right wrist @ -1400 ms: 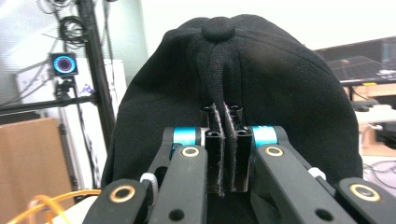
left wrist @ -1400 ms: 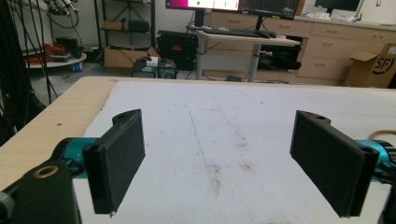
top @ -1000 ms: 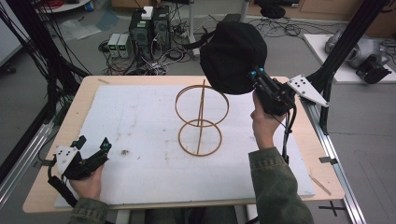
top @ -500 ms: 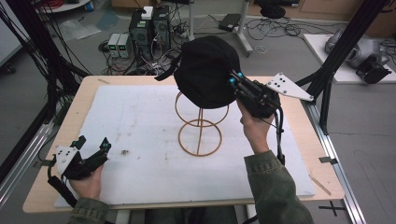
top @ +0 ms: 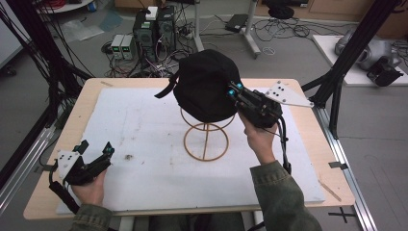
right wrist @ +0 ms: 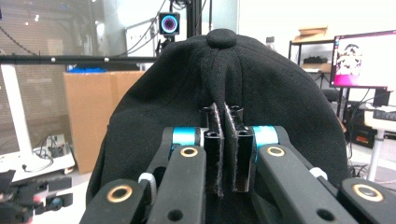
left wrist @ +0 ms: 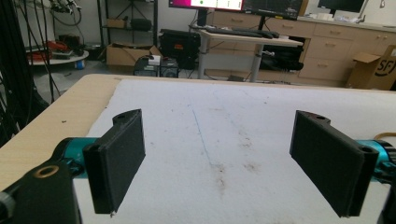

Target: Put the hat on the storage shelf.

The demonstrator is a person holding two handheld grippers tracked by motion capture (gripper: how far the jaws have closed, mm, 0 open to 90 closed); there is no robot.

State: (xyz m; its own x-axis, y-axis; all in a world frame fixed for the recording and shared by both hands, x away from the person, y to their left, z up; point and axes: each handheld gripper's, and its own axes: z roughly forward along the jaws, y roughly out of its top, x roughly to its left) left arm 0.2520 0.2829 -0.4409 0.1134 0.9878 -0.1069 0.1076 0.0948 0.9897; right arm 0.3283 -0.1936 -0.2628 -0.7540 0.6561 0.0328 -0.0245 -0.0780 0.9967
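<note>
Near left corner of the desk [top: 144, 91], the left claw [top: 94, 153] just sits low over the white mat [top: 144, 144] with its jaws spread wide and nothing between them; further in, the right claw [top: 234, 91] is pinched tight on a fold of the black cap's [top: 204, 91] fabric. The cap sits over the top ring of the wire stand [top: 206, 139], mid-desk; its strap sticks out to the left.
</note>
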